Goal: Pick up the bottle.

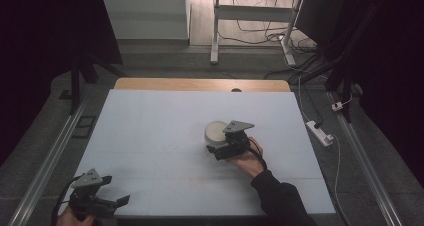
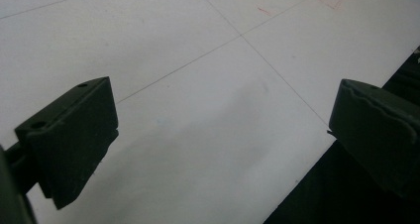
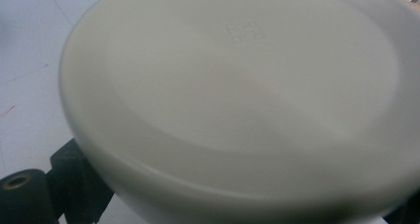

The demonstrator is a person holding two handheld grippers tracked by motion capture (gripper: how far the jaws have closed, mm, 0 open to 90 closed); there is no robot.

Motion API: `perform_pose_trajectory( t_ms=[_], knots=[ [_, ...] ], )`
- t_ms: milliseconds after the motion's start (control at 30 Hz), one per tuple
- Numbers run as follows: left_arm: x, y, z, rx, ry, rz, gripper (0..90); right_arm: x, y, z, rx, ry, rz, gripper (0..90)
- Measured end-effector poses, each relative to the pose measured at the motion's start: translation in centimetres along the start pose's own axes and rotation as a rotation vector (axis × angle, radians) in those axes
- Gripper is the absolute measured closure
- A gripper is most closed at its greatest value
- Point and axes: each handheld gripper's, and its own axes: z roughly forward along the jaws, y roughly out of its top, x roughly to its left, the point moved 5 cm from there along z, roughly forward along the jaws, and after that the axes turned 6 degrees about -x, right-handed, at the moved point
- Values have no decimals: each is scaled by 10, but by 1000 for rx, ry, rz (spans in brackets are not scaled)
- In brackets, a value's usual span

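While the left gripper (image 2: pixel 218 135) gapes wide, the right gripper (image 1: pixel 220 151) clasps an unlabelled white tub (image 3: pixel 237 100).

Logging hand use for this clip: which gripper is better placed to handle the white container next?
Right. The right gripper is already at the white container, which sits between its fingers in its own view. The left gripper hangs open near the table corner, far away.
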Motion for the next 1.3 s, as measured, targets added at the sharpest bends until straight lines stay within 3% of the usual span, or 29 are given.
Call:
perform_pose_trajectory(
  t_ms=[433, 1300],
  knots=[
    [0, 0, 0, -1, -1, 0, 0, 2, 5, -8, -3, -4, 13, 63],
    [0, 0, 0, 0, -1, 2, 0, 38, 16, -36, -34, 68, 5, 62]
  ],
)
